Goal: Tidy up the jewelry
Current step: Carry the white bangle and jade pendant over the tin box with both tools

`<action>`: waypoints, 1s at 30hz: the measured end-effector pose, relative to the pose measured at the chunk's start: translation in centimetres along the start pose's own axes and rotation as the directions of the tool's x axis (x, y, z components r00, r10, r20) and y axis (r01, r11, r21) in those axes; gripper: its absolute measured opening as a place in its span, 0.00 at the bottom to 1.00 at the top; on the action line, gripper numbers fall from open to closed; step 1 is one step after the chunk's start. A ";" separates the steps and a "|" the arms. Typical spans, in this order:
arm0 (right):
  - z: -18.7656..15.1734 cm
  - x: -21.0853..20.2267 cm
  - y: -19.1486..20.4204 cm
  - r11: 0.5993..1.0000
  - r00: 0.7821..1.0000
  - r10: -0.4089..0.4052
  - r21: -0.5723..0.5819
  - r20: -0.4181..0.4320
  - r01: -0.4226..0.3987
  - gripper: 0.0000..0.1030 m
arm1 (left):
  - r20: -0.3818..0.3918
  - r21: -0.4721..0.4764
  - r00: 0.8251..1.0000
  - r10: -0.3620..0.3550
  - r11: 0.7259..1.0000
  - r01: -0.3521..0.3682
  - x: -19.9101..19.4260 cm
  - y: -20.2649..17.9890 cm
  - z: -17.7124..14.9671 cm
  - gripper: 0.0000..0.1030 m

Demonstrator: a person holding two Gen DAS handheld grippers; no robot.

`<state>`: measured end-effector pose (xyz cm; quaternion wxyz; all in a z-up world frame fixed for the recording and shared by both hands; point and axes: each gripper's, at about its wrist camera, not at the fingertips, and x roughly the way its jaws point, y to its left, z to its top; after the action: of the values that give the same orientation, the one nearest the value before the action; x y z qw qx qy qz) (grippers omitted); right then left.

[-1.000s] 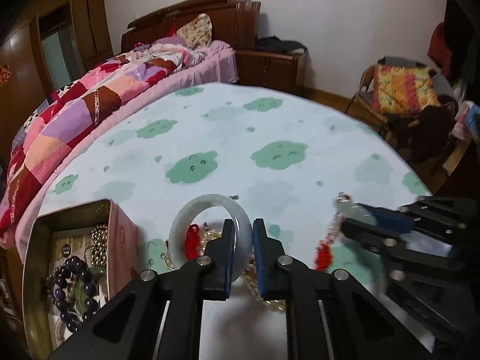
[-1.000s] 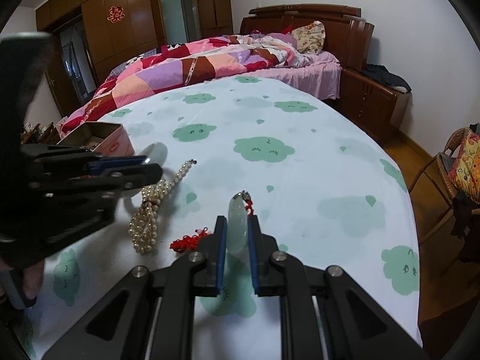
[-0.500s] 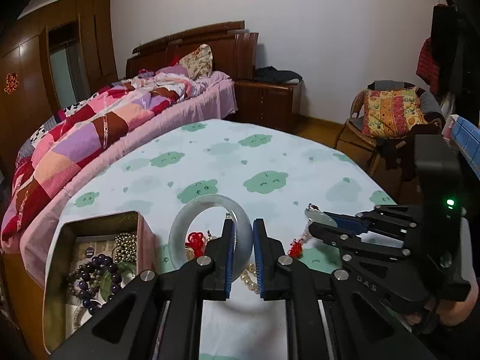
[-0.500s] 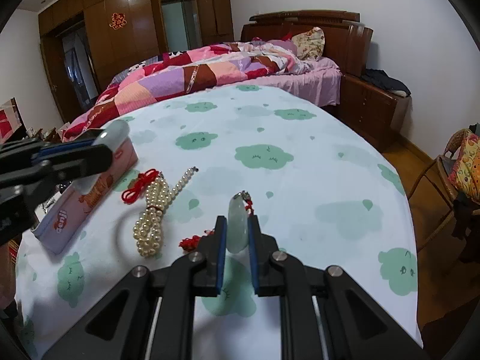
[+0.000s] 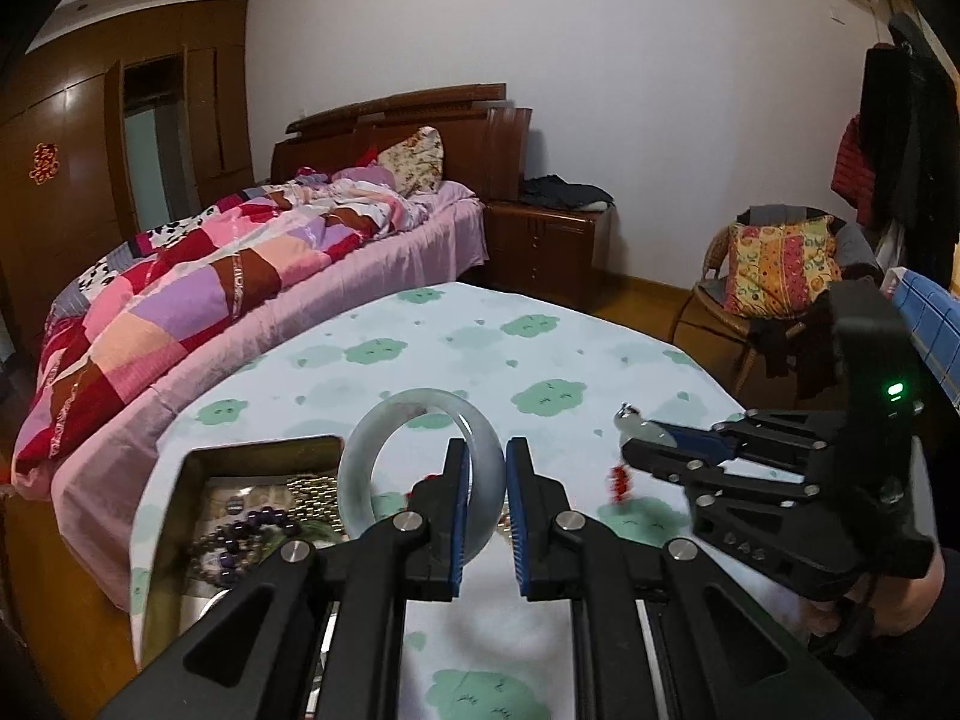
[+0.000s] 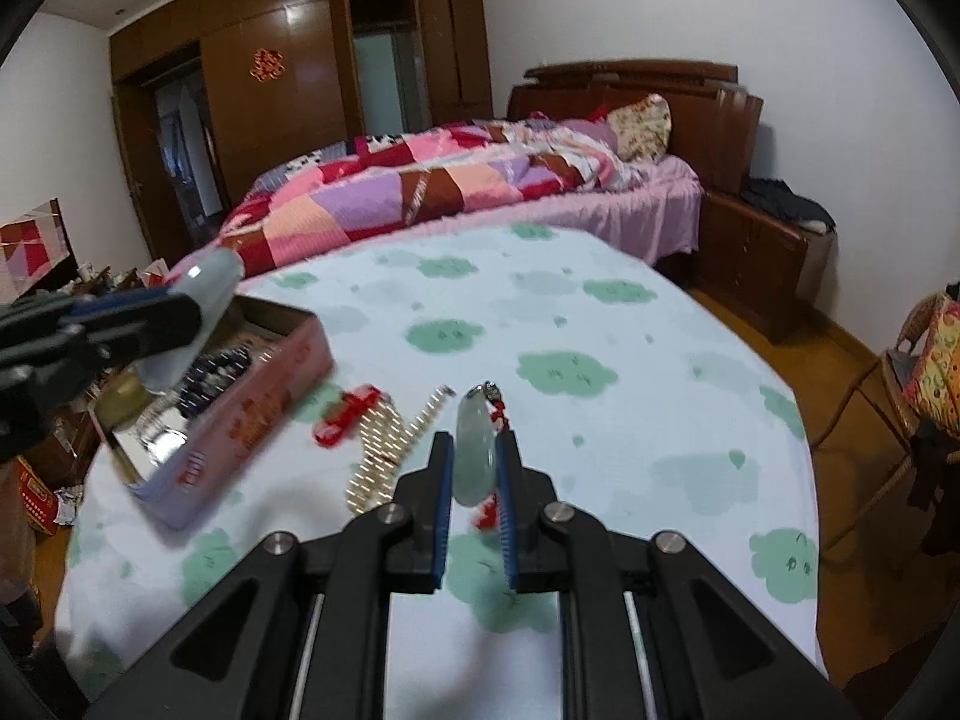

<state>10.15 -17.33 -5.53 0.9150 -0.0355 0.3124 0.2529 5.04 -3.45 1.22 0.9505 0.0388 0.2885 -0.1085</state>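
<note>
My left gripper [image 5: 483, 468] is shut on a pale jade bangle [image 5: 384, 420] and holds it up above the table, beside the open tin box [image 5: 198, 468] that holds purple beads [image 5: 252, 531] and other jewelry. My right gripper [image 6: 474, 462] is shut on an oval jade pendant [image 6: 474, 450] with a red cord, lifted off the cloth. The right gripper also shows in the left wrist view [image 5: 630, 426]. A pearl necklace [image 6: 384, 444] with a red tassel [image 6: 348, 414] lies on the cloth right of the tin box [image 6: 252, 414].
The table has a white cloth with green cloud prints [image 5: 540, 354]. A bed with a patchwork quilt [image 5: 210, 282] stands behind it. A wicker chair with a patterned cushion [image 5: 774, 270] is at the right, past the table's edge.
Both grippers have risen from the table with their pieces. The bangle has come up off the pearl necklace and now sits higher, nearer the tin box. The pendant has lifted too.
</note>
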 end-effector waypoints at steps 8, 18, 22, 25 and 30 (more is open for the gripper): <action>2.2 -1.1 2.5 0.998 0.997 0.056 -0.038 0.052 -0.054 0.16 | 0.010 -0.042 0.999 0.043 0.998 -0.043 -1.3 2.7 -0.4 0.11; 5.5 -1.0 6.1 0.986 0.987 0.133 -0.110 0.092 -0.122 0.16 | 0.007 -0.092 0.994 0.109 0.990 -0.108 -2.2 6.3 -1.4 0.11; 6.4 -0.3 7.7 0.979 0.981 0.165 -0.139 0.098 -0.151 0.16 | 0.004 -0.110 0.992 0.128 0.986 -0.127 -2.4 7.5 -1.8 0.11; 6.9 0.1 8.9 0.973 0.977 0.186 -0.154 0.099 -0.170 0.16 | -0.003 -0.124 0.991 0.135 0.983 -0.134 -2.5 8.4 -2.2 0.11; 7.3 0.7 10.8 0.963 0.972 0.217 -0.186 0.093 -0.197 0.16 | -0.016 -0.140 0.990 0.143 0.980 -0.144 -2.4 9.4 -2.9 0.11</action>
<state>9.44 -6.04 0.92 0.8930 -0.0688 0.2388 0.3752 3.74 6.53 0.27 0.9554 -0.0075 0.2946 -0.0187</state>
